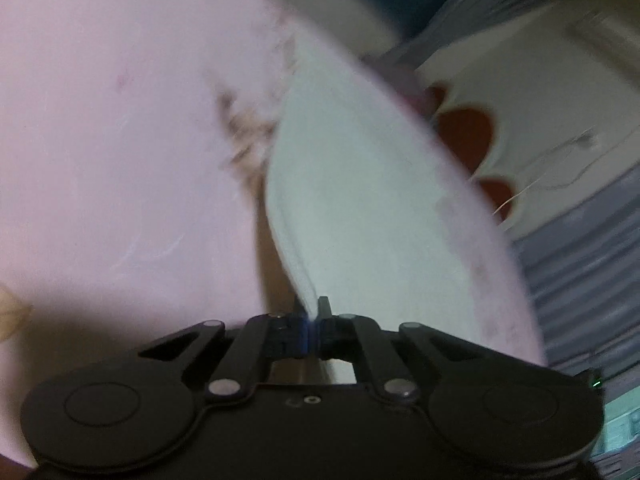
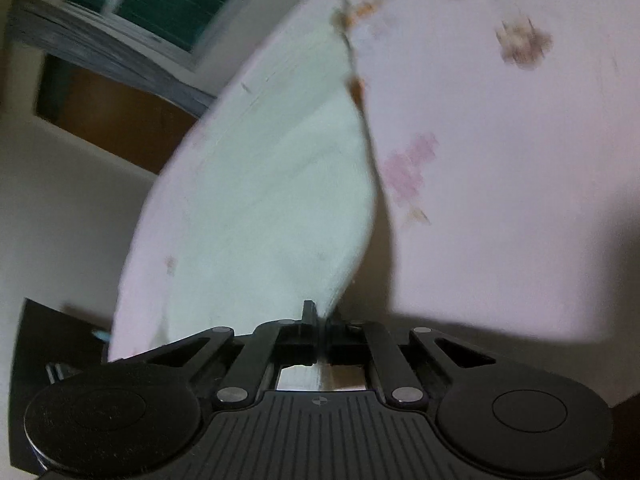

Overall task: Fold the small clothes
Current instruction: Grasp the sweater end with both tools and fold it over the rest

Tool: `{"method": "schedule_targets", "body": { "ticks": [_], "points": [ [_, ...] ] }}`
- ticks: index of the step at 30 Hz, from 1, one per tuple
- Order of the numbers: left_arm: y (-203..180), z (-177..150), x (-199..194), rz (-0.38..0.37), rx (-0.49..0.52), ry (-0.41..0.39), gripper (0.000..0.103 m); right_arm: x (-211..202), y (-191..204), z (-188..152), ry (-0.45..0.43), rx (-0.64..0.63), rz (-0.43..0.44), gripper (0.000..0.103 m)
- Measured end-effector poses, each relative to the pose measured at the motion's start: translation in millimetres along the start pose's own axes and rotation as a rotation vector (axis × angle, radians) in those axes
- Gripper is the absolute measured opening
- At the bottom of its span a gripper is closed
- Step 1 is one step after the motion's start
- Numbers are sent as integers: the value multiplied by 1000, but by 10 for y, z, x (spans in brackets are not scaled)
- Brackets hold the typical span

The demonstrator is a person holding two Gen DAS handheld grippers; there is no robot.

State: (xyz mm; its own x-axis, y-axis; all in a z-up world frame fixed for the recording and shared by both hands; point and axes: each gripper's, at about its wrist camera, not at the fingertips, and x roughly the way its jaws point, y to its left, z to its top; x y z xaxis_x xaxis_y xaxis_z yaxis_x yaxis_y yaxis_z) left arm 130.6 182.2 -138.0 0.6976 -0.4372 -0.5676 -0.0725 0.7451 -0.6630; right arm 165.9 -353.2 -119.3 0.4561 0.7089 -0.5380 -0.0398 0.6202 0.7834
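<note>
While both views were smeared by blur, the grip in each was plain enough. Seen from the left wrist, the left tongs (image 1: 311,312) were pressed together on an edge of the pale garment (image 1: 360,184), a thin fold of white cloth running down into the narrow slit between the black fingers (image 1: 325,307). From that pinch the cloth fanned out toward 12 and 1 o'clock, lying over a pink surface (image 1: 100,140) that filled the picture from 9 to 12 o'clock; whether this was a desk or a bed could not be told. A faint brownish print (image 1: 244,136) showed on the pink, beside the garment's edge.

From the right wrist, the right tongs (image 2: 320,316) were likewise clamped, pinching another edge of the same garment (image 2: 272,200), which spread from the fingertips toward 11 o'clock. The pink surface (image 2: 500,200) lay from 12 to 3 o'clock, with blurred orange and pink motifs (image 2: 408,168) on it. A window (image 2: 160,4) sat at 10 o'clock, far behind.
</note>
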Motion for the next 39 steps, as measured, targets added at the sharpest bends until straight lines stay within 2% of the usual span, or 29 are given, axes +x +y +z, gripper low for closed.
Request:
{"method": "schedule_targets", "body": {
  "ticks": [1, 3, 5, 6, 7, 10, 13, 17, 20, 25, 27, 30, 33, 39],
  "points": [
    [-23, -4, -41, 6, 12, -23, 3, -76, 36, 17, -25, -14, 36, 3],
    [23, -7, 46, 84, 21, 18, 3, -151, 75, 34, -56, -59, 40, 3],
    [110, -24, 159, 110, -8, 56, 3, -5, 18, 54, 11, -77, -62, 3],
    [101, -16, 153, 101, -18, 44, 3, 106, -13, 56, 65, -84, -131, 3],
    [66, 7, 140, 100, -14, 34, 3, 125, 0, 65, 64, -83, -132, 3],
    [-10, 79, 53, 57, -35, -18, 3, -12, 199, 189, -20, -96, -68, 3],
    [-118, 222, -5, 21, -38, -76, 3, -112, 432, 381, -77, -145, -45, 3],
    [-326, 658, 41, -78, -19, -140, 3, -119, 769, 785, -113, -220, -22, 3],
    [-487, 1027, 179, -120, 11, -170, 3, 8, 1013, 1141, -148, -268, -22, 3],
    [-617, 1769, 577, -159, 26, -204, 3, 230, 1195, 1830, -230, -219, -20, 3],
    [-642, 2114, 863, -174, 47, -194, 3, 406, 1191, 2127, -255, -190, -79, 3],
    [-581, 2504, 1310, -155, 49, -147, 3, 795, 1138, 2594, -232, -151, -144, 3],
    [-401, 2743, 1717, -149, 21, -102, 3, 1206, 945, 2989, -205, -77, -151, 3],
    [-103, 3083, 2444, -88, -9, -18, 5, 1828, 392, 3399, -141, 73, -178, 3]
  ]
}}
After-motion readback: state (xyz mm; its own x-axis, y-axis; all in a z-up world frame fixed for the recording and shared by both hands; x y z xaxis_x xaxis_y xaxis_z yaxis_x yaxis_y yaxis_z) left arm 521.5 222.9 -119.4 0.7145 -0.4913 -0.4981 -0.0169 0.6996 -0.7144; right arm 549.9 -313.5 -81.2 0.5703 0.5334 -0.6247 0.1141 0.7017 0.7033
